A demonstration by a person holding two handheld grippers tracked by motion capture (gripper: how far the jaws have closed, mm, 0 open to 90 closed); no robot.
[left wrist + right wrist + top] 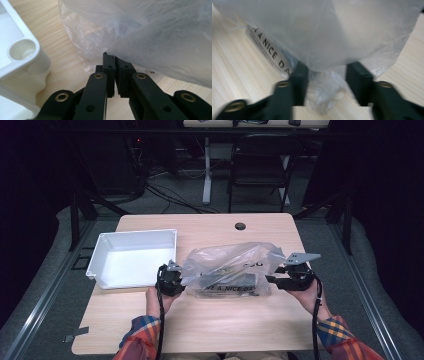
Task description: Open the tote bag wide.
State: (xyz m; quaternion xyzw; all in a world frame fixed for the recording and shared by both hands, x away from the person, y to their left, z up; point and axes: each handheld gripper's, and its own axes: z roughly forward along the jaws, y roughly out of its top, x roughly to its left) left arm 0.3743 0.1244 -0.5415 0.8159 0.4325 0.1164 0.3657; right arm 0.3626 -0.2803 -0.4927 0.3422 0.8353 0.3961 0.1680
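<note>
Bag (230, 270) on tabletop (200, 325), beside tray (131, 257). My left gripper (115, 60) pinched shut on bag edge. My right gripper (327, 72) parted, film loose between pads. Risk: one-sided hold, bag sags, contents shift or spill; thin film may tear.

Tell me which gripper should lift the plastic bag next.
Left. The left gripper is already shut on the edge of the plastic bag, its jaws pinching the film. The right gripper stands open at the bag's other end, with film between its jaws but not pinched, so it would probably have to close first.
</note>
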